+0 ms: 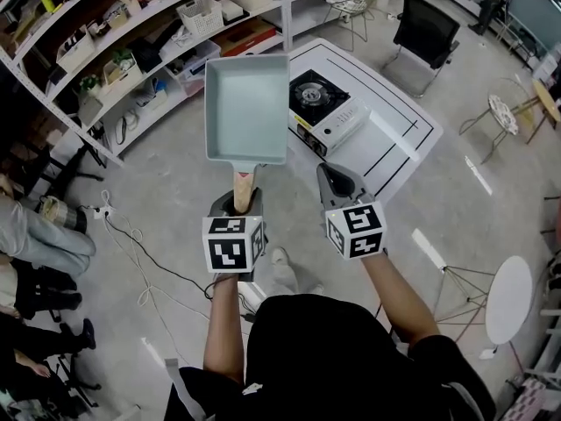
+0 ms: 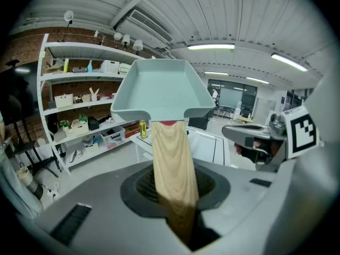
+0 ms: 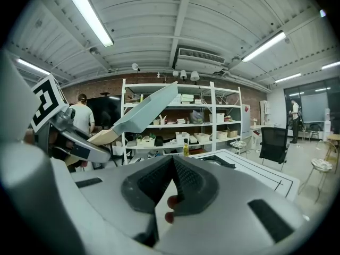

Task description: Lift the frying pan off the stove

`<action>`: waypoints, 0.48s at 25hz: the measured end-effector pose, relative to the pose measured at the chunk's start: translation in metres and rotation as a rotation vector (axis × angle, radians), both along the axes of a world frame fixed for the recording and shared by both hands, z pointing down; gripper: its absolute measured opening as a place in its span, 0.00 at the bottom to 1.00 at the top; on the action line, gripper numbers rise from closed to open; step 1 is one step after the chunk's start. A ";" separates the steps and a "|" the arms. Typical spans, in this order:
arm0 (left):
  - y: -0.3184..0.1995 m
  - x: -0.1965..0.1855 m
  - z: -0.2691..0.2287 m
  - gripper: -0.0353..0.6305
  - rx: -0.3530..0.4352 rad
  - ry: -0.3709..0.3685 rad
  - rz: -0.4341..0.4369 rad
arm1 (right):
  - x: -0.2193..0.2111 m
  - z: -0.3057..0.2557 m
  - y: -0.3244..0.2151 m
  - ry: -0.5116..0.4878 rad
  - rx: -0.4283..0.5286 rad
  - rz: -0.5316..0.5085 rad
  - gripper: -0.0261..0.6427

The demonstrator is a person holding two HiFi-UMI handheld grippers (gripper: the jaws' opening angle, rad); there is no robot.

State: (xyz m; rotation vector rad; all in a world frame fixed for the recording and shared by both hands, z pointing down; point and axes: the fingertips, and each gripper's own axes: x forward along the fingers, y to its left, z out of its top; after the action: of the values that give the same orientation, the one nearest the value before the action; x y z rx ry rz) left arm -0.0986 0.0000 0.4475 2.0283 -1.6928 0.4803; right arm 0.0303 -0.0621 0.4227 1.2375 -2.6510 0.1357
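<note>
A pale teal rectangular frying pan (image 1: 245, 103) with a wooden handle (image 1: 243, 185) hangs in the air, well above the floor and to the left of the stove. My left gripper (image 1: 242, 200) is shut on that handle; in the left gripper view the handle (image 2: 172, 163) runs up from between the jaws to the pan (image 2: 159, 89). The portable gas stove (image 1: 320, 103) stands on a white table (image 1: 399, 121) with nothing on its burner. My right gripper (image 1: 337, 181) is beside the left one, shut and empty, with the jaw tips meeting (image 3: 172, 166). The right gripper view shows the pan (image 3: 143, 113) tilted at the left.
Long white shelves (image 1: 175, 24) with boxes and bins run along the back left. A black chair (image 1: 425, 29) stands behind the table. A round white side table (image 1: 510, 298) is at the right. Cables (image 1: 131, 235) lie on the floor, and seated people (image 1: 35, 235) are at the far left.
</note>
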 end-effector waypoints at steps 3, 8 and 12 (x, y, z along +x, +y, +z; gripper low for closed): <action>0.015 0.007 0.000 0.18 0.005 0.007 -0.011 | 0.004 0.000 0.015 0.004 0.002 -0.012 0.03; 0.036 0.010 0.000 0.18 0.014 0.008 -0.019 | 0.006 -0.002 0.034 0.005 0.010 -0.022 0.03; 0.046 0.011 0.000 0.18 0.026 0.002 -0.021 | 0.007 -0.001 0.044 0.003 0.018 -0.029 0.03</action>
State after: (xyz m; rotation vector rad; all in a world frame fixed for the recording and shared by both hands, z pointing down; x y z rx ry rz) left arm -0.0872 0.0461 0.4476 2.0269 -1.7256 0.4513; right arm 0.0374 -0.0180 0.4219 1.2034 -2.6719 0.1050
